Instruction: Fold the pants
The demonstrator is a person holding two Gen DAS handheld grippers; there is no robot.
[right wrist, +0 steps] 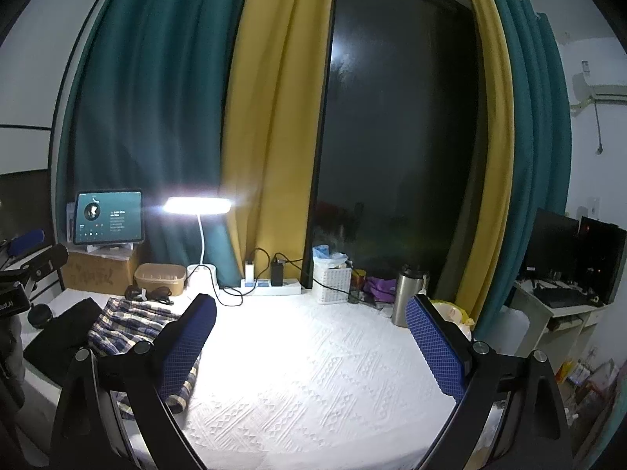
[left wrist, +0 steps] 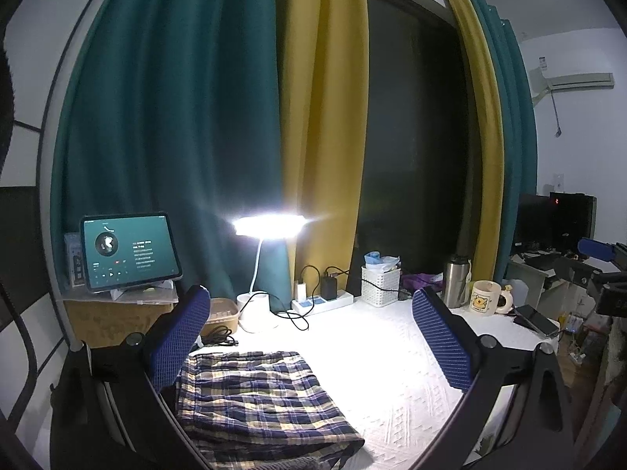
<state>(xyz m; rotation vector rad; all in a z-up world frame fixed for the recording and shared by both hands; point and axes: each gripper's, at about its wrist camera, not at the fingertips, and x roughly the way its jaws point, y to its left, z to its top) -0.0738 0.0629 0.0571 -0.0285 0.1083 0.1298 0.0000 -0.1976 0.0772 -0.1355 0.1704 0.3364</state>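
Observation:
The plaid pants (left wrist: 258, 399) lie folded in a compact stack on the white textured cloth (left wrist: 392, 372), low in the left wrist view. My left gripper (left wrist: 309, 337) is open above them, its blue pads wide apart and holding nothing. In the right wrist view the pants (right wrist: 129, 321) lie at the left, partly behind the left finger. My right gripper (right wrist: 309, 344) is open and empty over bare cloth (right wrist: 313, 372), to the right of the pants.
A lit desk lamp (left wrist: 268, 227), tablet (left wrist: 129, 250) on a cardboard box, power strip (left wrist: 321, 301), white basket (left wrist: 380, 286), steel flask (left wrist: 456, 280), mug (left wrist: 486, 297) and phone (left wrist: 535, 319) line the back and right edges. A dark garment (right wrist: 62, 337) lies left of the pants.

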